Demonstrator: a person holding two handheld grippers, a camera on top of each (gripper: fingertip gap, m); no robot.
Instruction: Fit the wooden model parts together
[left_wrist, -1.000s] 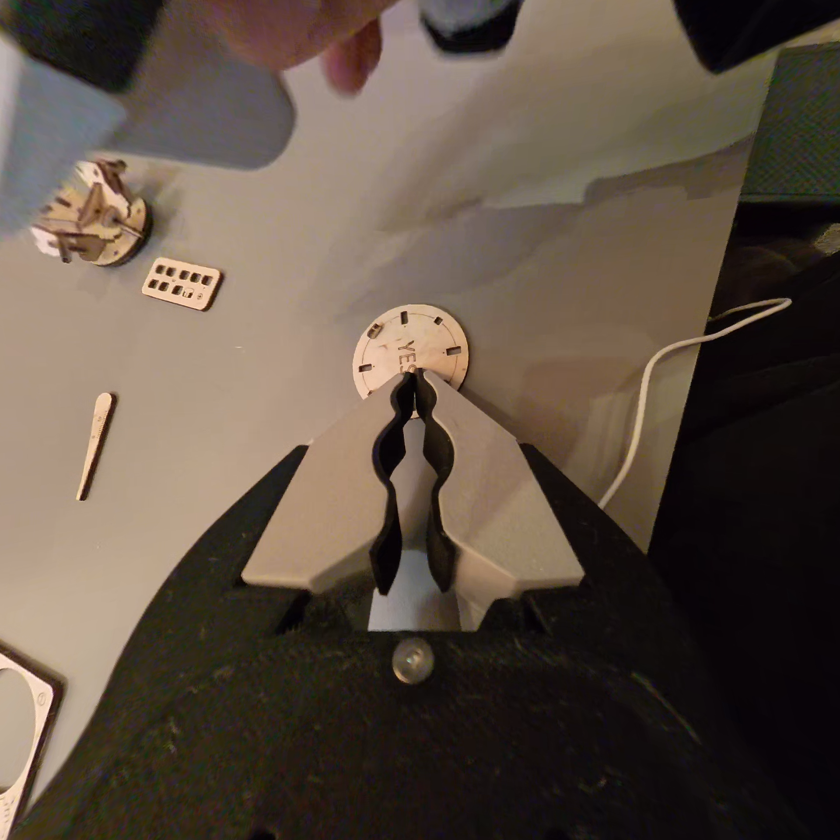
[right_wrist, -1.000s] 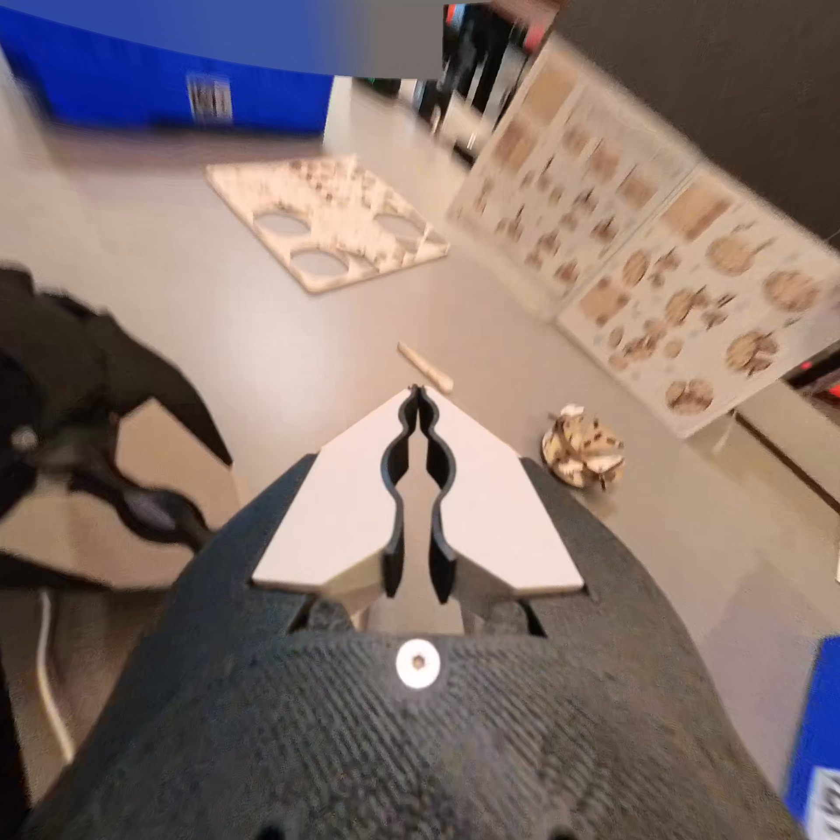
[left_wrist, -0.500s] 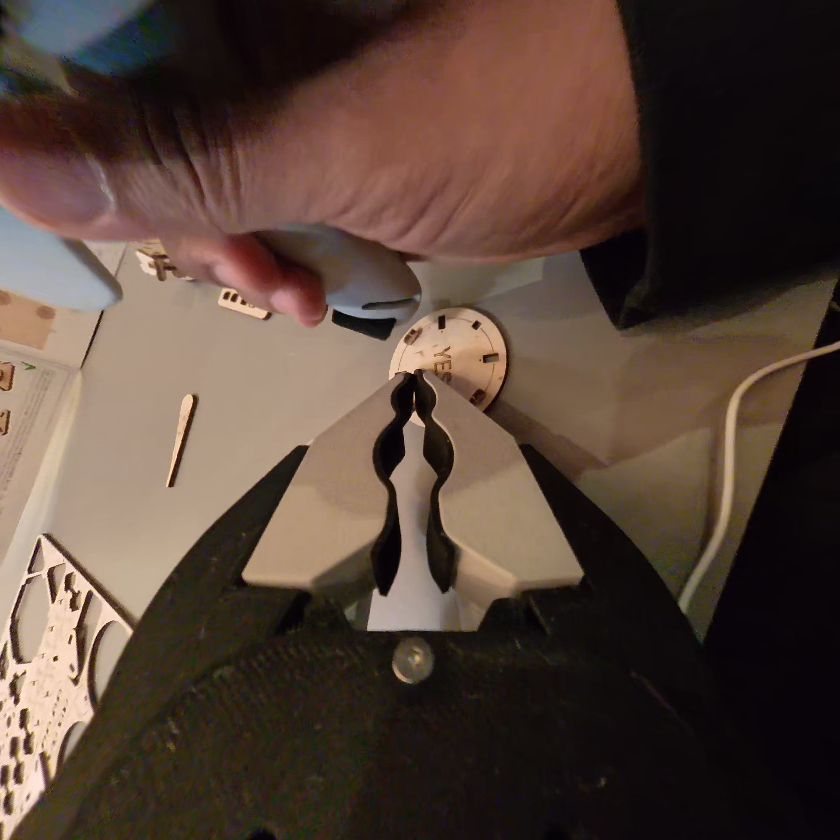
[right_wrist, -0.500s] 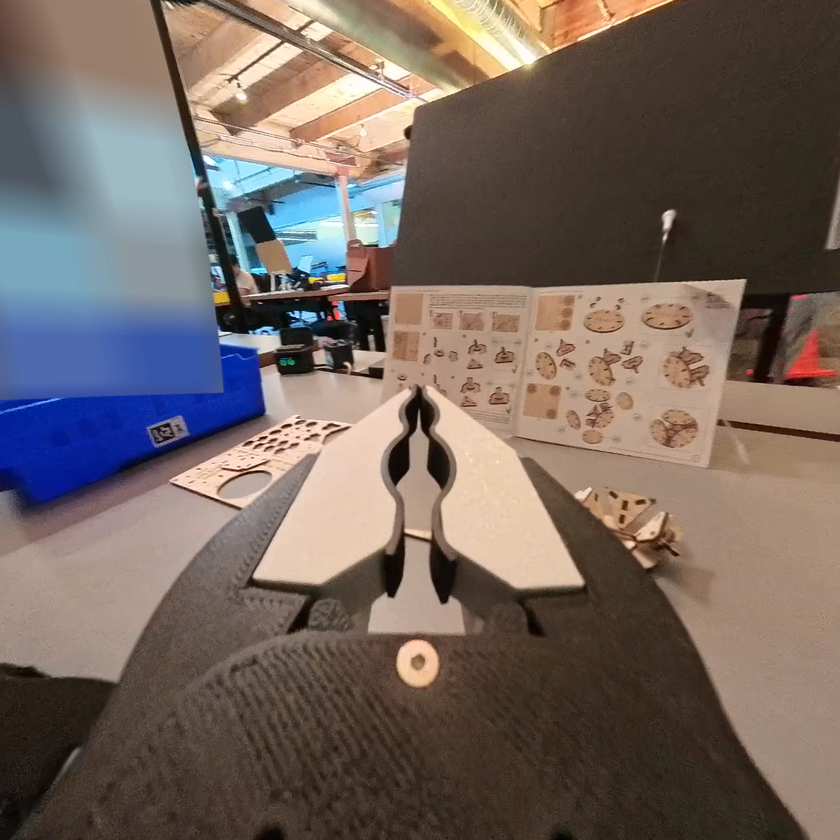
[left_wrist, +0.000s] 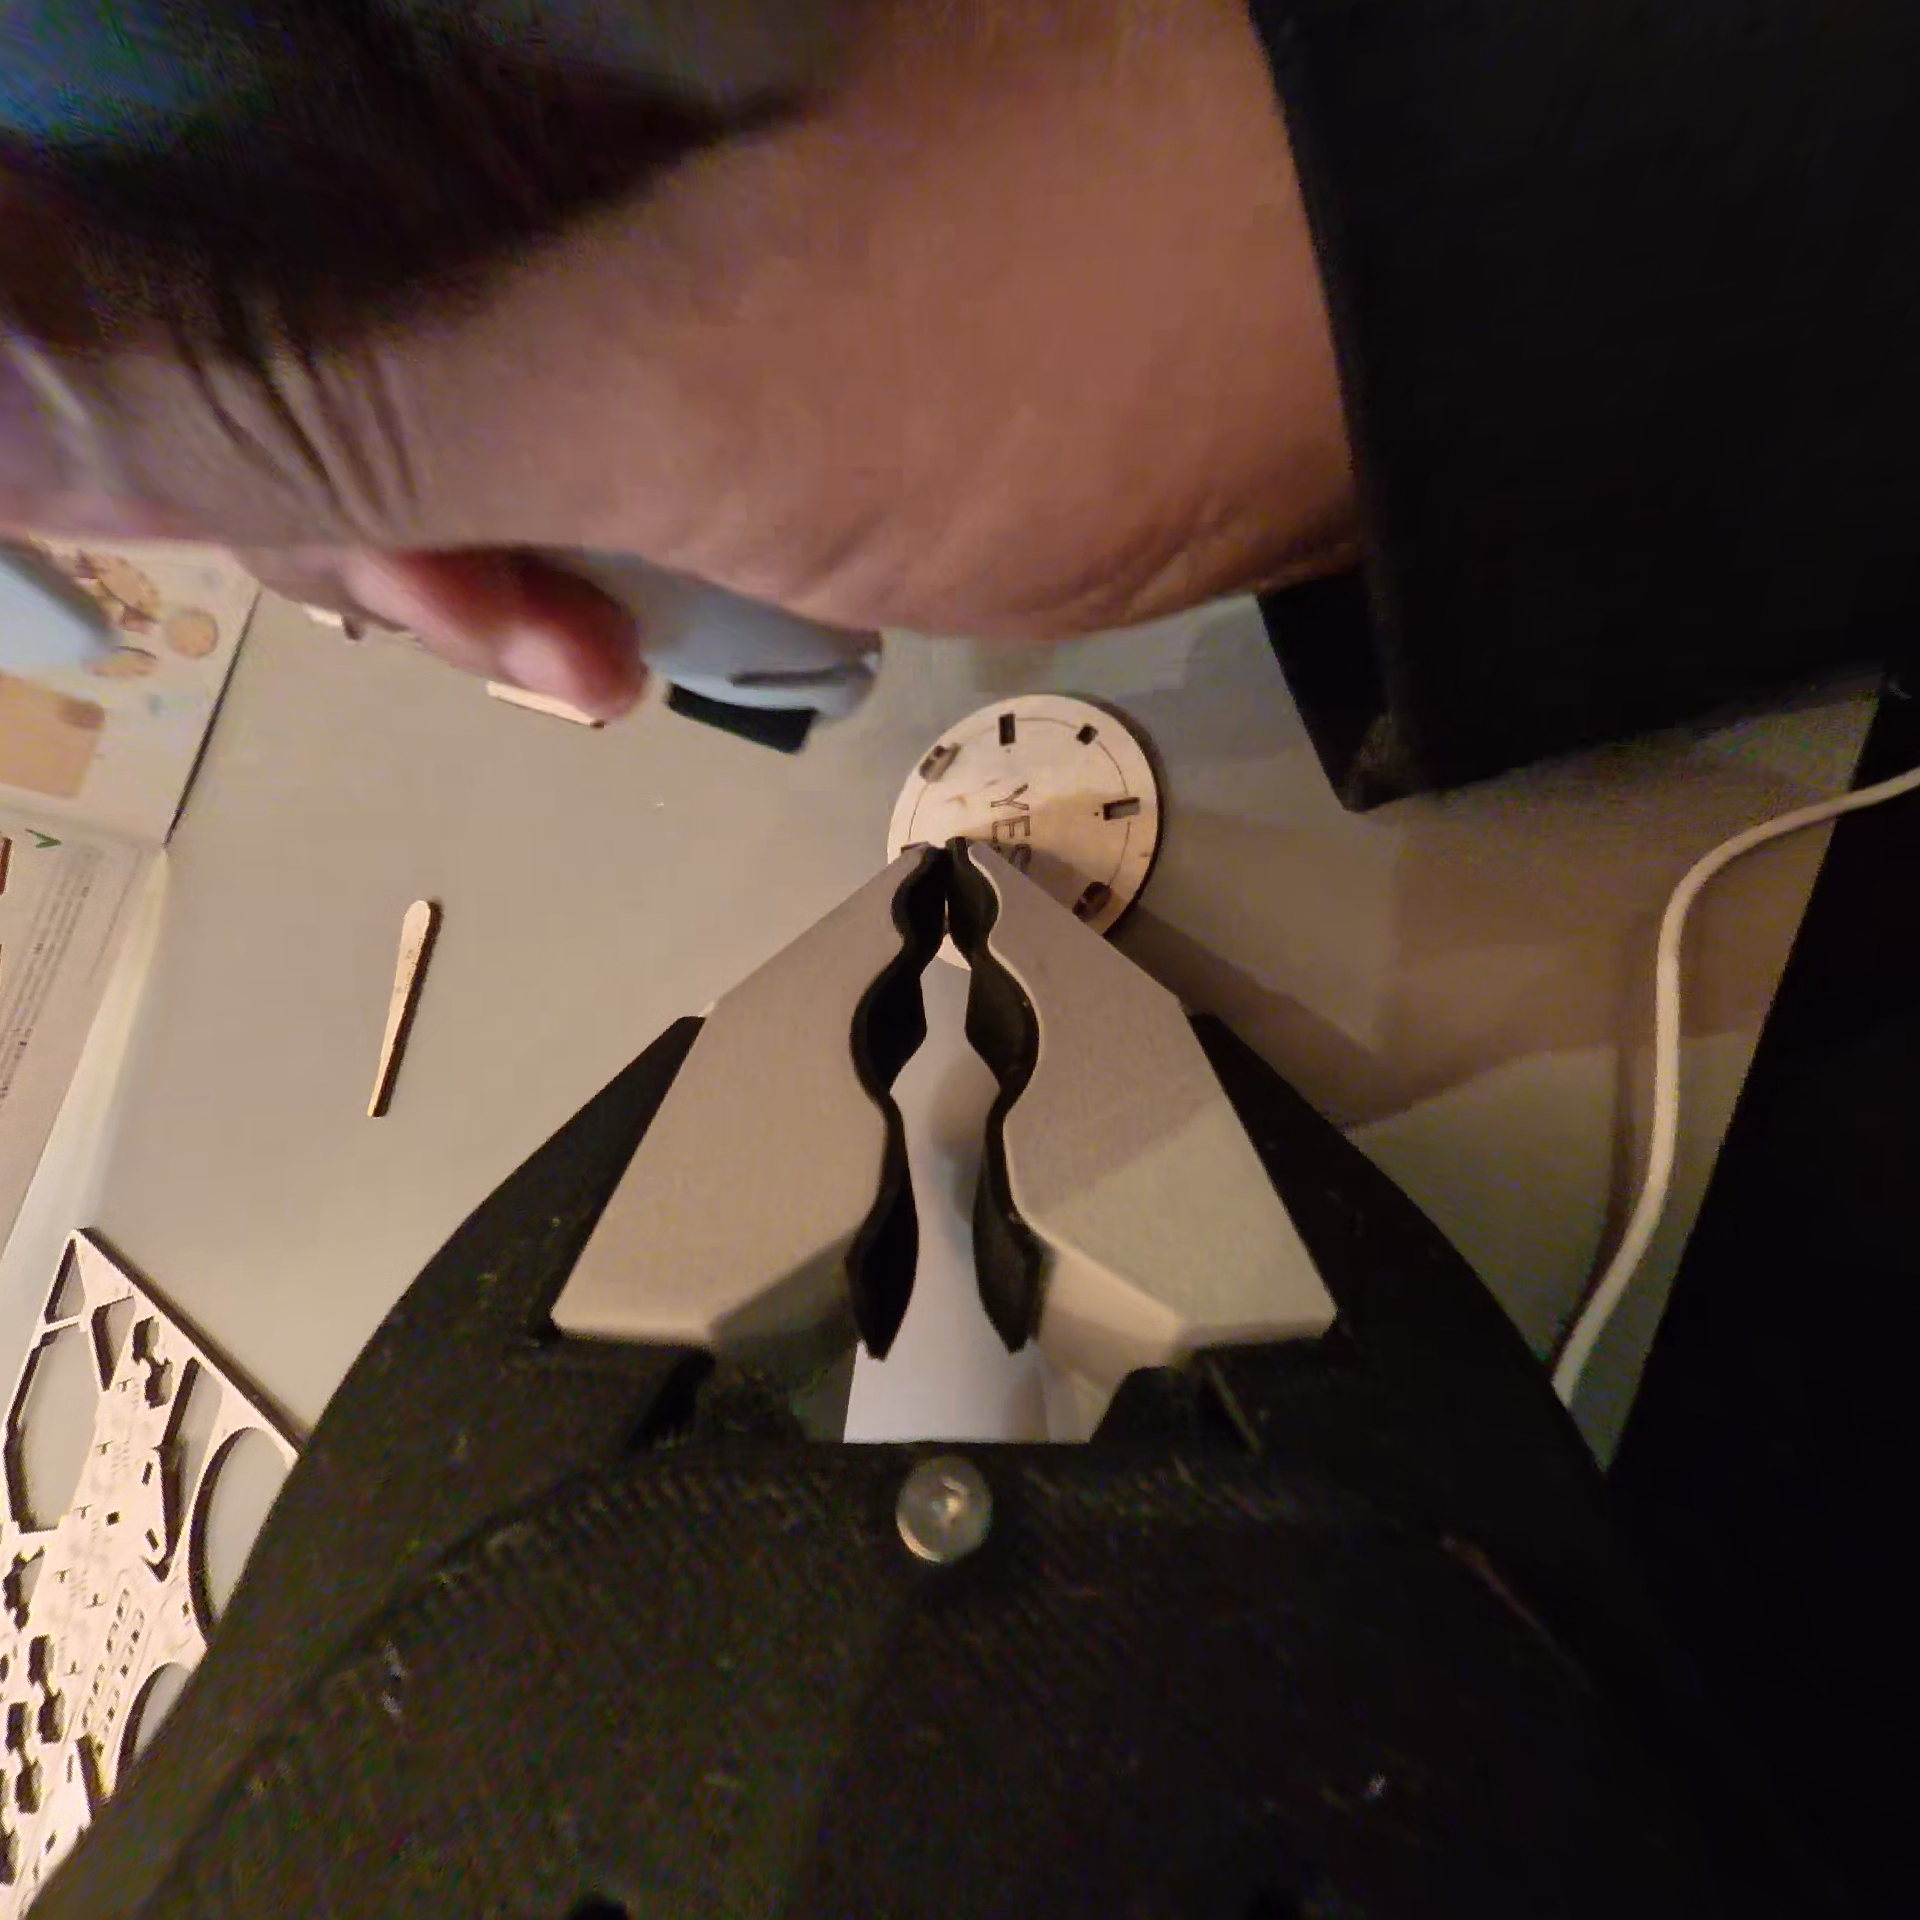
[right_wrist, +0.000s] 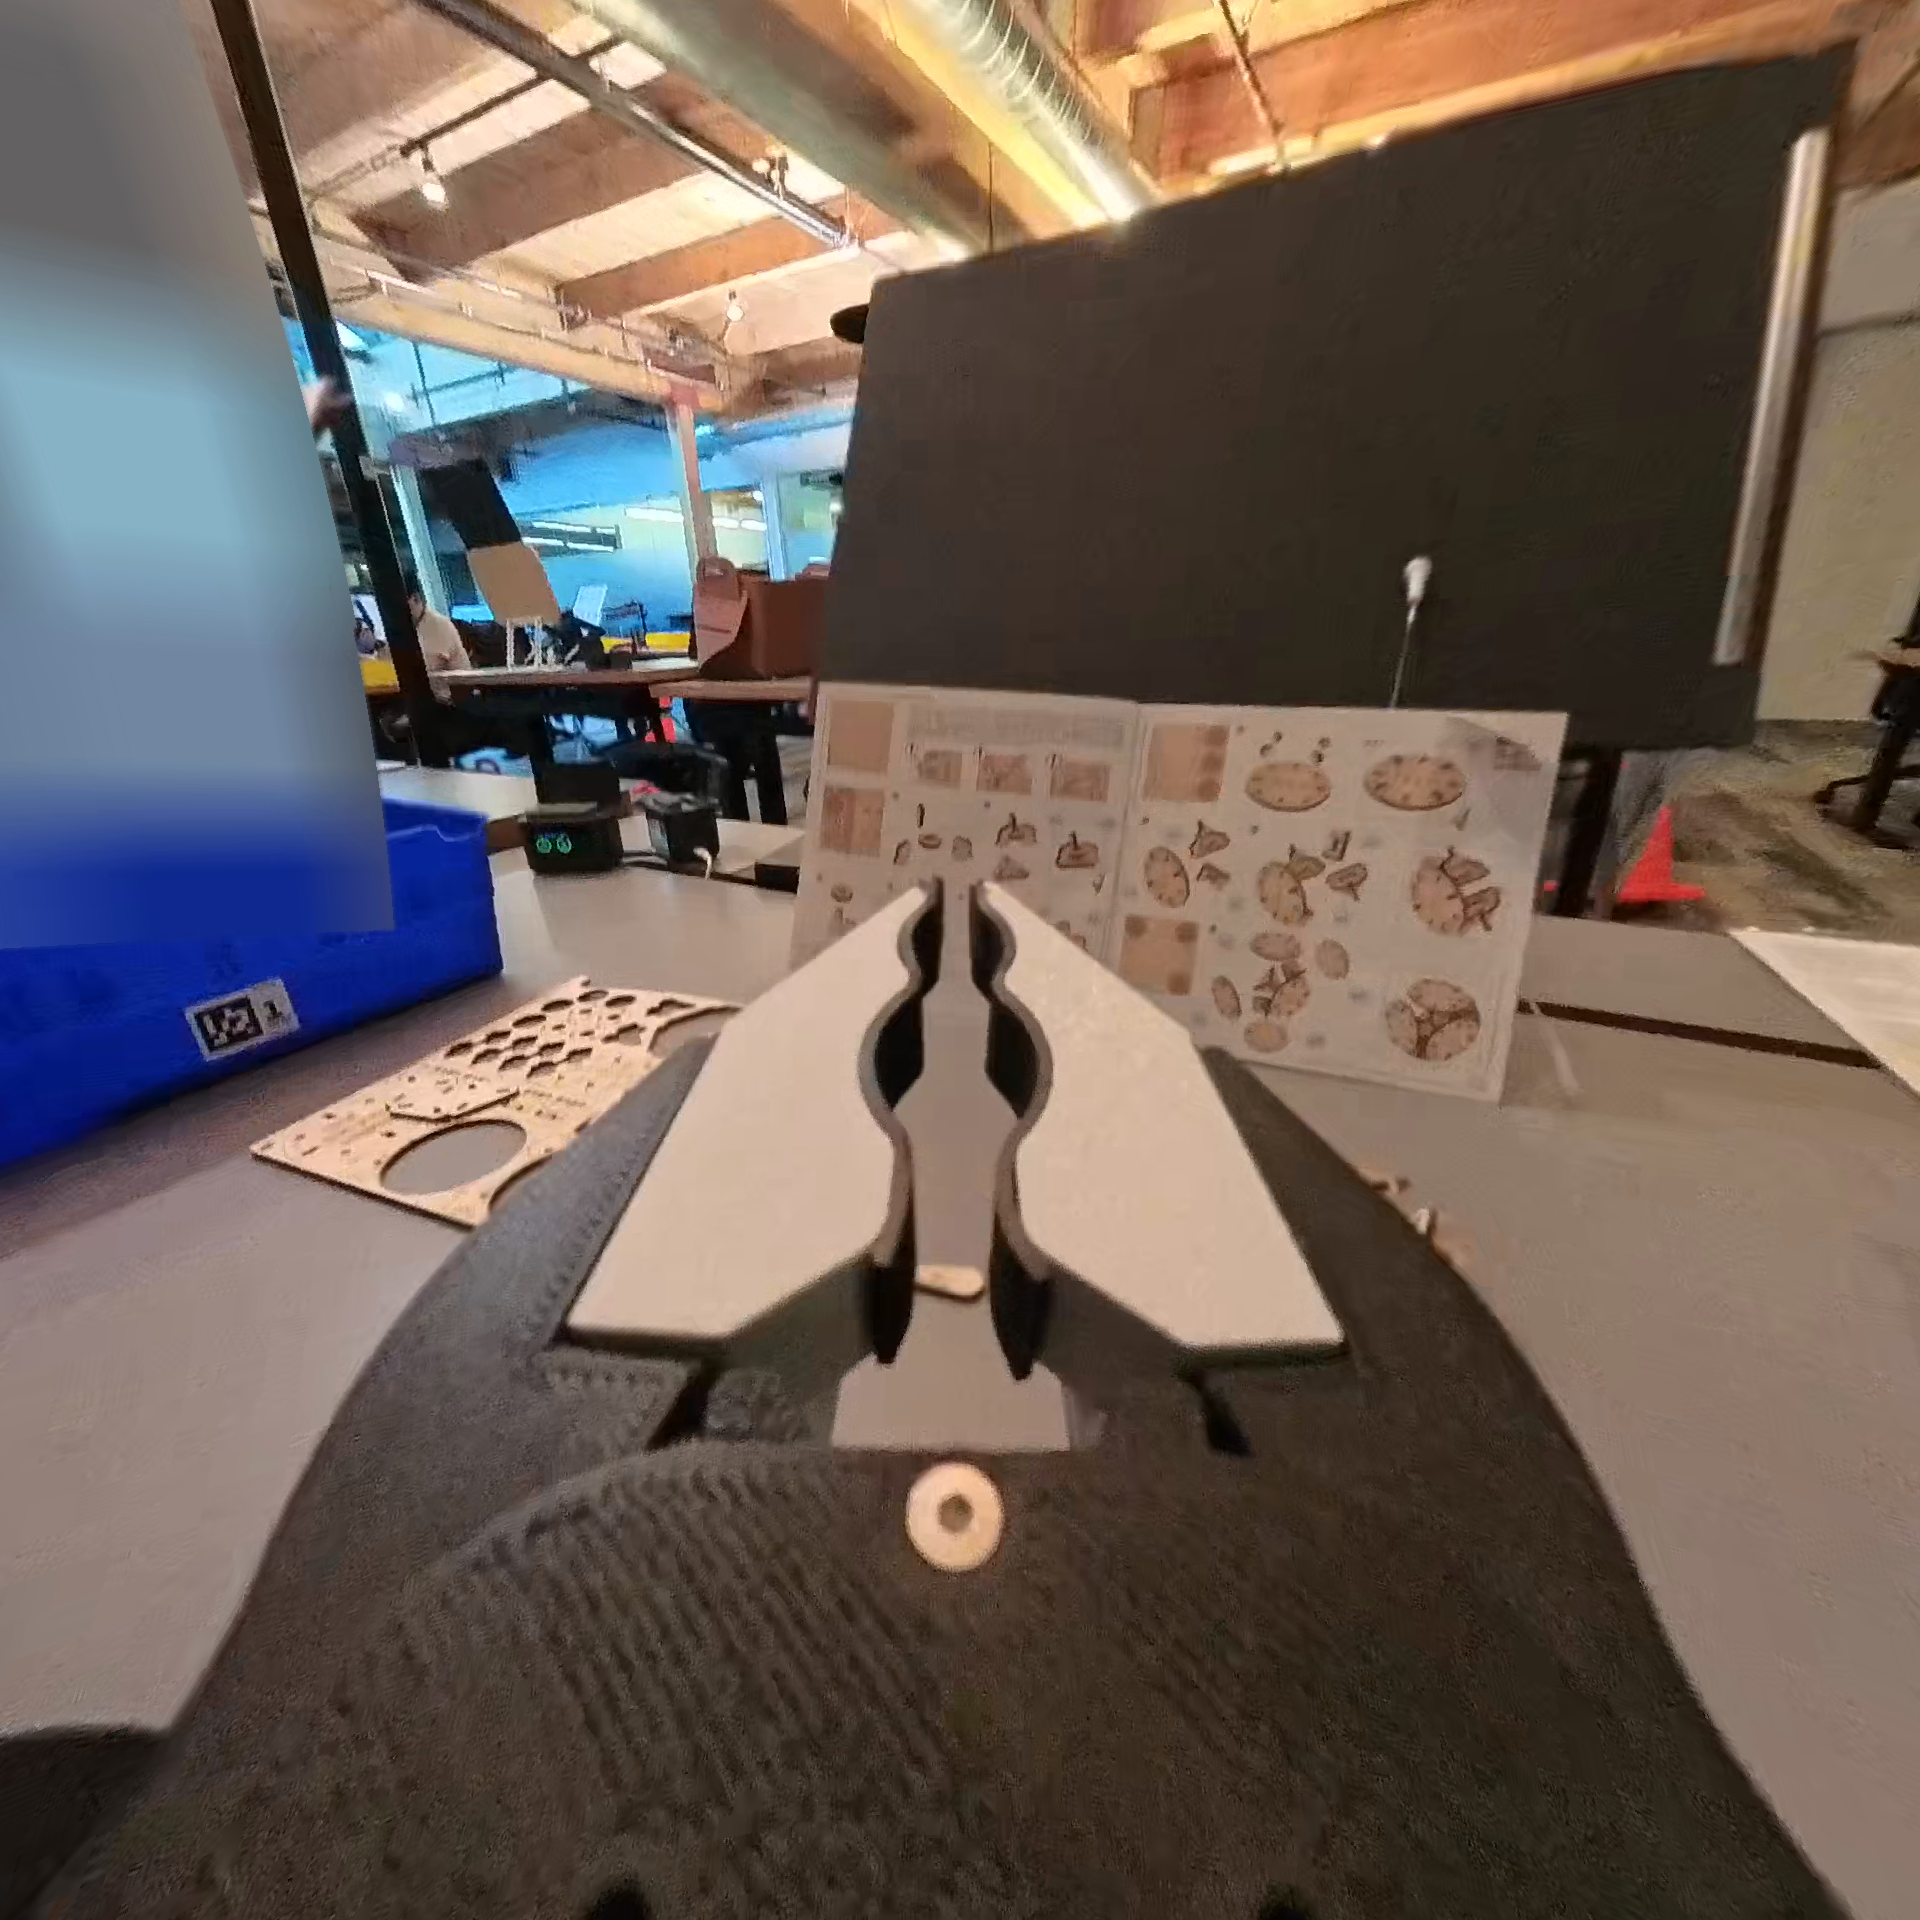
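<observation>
I see one container, a blue bin (right_wrist: 312, 956) at the far left of the bench (right_wrist: 1662, 1299); a blurred patch covers its top, so I cannot tell what is in it. A punched wooden sheet (right_wrist: 488, 1091) lies just beside it, and an open booklet (right_wrist: 1195, 883) stands upright behind my right tongs (right_wrist: 957, 894).

In my left view a hand (left_wrist: 779, 364) fills the upper half and hides most of the bench. It grips a pale grey handle (left_wrist: 748, 665), blurred and cut off. A wooden chip (left_wrist: 545, 707) peeks out under one finger. A thin stick (left_wrist: 403, 1003) lies apart on the bench, and a white cable (left_wrist: 1652, 1039) runs along the bench edge.

My left tongs (left_wrist: 951, 852) are closed, tips together over the near edge of a wooden disc (left_wrist: 1039, 810) lying flat; I cannot tell whether they pinch it. My right tongs stand slightly open, gripping nothing, with a small wooden tab (right_wrist: 948, 1280) showing low between the fingers.
</observation>
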